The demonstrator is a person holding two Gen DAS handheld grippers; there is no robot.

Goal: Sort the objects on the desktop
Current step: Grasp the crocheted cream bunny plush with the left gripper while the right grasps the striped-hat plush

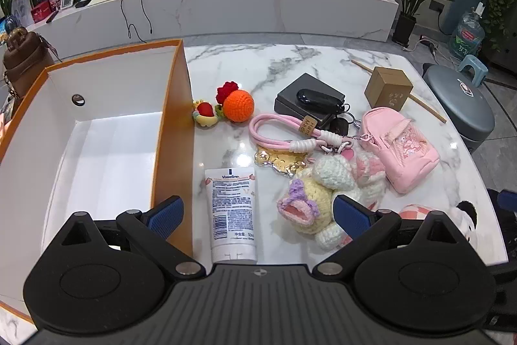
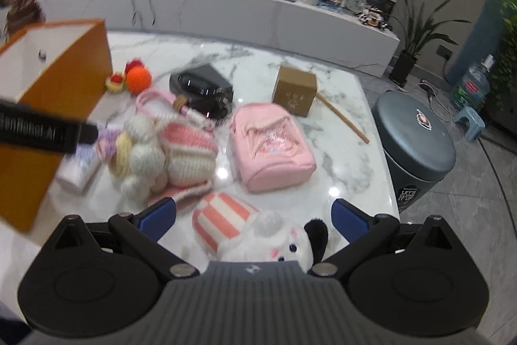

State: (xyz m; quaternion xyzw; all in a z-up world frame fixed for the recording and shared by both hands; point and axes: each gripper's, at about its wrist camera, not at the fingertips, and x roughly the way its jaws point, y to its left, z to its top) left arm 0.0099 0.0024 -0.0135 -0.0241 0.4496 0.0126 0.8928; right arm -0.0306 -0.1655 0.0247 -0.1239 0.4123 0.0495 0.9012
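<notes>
Both claws gape wide and empty: left claw over a light, squashy cream tube beside the orange box, best pinched across its flat middle.

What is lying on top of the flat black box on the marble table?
A glossy black key case lies on the black box, its key ring hanging over the near edge. The pink cord loop covers the box's near corner, so nothing can be seen there.
</notes>
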